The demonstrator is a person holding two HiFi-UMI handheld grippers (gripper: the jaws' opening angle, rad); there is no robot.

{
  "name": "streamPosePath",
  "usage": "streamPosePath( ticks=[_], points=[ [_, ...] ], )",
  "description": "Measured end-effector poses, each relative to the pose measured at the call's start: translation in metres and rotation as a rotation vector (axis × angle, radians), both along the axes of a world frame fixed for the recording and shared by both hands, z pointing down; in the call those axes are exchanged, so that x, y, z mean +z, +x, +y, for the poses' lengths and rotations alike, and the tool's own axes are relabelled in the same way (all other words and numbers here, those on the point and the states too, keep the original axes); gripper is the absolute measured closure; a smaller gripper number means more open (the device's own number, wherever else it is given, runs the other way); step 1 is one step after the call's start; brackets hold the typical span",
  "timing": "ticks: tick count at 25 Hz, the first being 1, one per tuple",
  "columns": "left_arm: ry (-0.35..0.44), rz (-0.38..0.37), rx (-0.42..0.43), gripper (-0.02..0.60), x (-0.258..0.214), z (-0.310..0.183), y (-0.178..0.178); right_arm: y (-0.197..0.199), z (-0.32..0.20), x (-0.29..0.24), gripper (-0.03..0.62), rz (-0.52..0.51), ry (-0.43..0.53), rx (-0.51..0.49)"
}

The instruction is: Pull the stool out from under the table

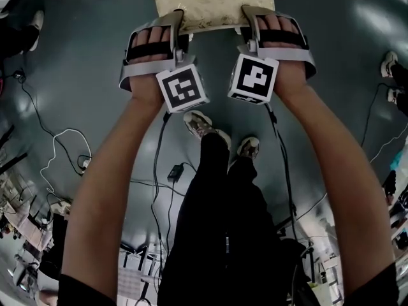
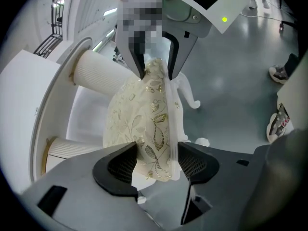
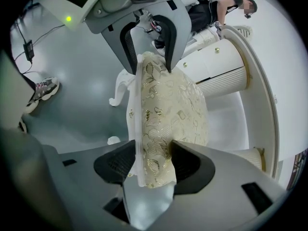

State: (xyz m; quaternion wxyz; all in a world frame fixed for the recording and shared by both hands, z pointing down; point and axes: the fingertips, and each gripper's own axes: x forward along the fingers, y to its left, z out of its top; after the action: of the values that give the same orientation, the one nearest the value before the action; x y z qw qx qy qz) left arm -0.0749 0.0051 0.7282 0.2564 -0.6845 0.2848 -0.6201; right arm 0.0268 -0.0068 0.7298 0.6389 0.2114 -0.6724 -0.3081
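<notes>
The stool has a cream seat cushion [image 1: 213,2] with a gold leaf pattern and a white frame. It sits at the top of the head view. My left gripper [image 1: 177,23] is shut on the seat's near edge at the left, and my right gripper [image 1: 250,19] is shut on the same edge at the right. In the left gripper view the cushion [image 2: 144,114] is pinched between the pads of the left gripper [image 2: 156,165]. The right gripper view shows the cushion [image 3: 168,114] clamped the same way in the right gripper [image 3: 151,165]. A curved white stool leg [image 2: 190,93] hangs below the seat.
A white round table with fluted column legs [image 2: 101,71] stands just beyond the stool. Cables [image 1: 60,148] and a power adapter [image 1: 174,173] lie on the grey floor. My own feet [image 1: 204,126] are right behind the grippers. Another person's shoes [image 1: 390,62] are at the right.
</notes>
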Motion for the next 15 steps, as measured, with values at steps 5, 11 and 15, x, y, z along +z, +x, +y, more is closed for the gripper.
streamPosePath(
  ticks=[5,11,15],
  points=[
    [-0.007,-0.049,-0.039,0.307,0.004,0.009,-0.001,0.002,0.007,0.002,0.358,-0.006,0.008,-0.008],
    [0.019,-0.096,-0.048,0.311,0.002,0.021,-0.004,0.003,0.022,0.000,0.358,-0.003,0.010,-0.023],
    [0.015,-0.054,-0.031,0.313,0.003,0.045,0.004,0.004,0.043,-0.003,0.358,-0.056,0.018,-0.034]
  ],
)
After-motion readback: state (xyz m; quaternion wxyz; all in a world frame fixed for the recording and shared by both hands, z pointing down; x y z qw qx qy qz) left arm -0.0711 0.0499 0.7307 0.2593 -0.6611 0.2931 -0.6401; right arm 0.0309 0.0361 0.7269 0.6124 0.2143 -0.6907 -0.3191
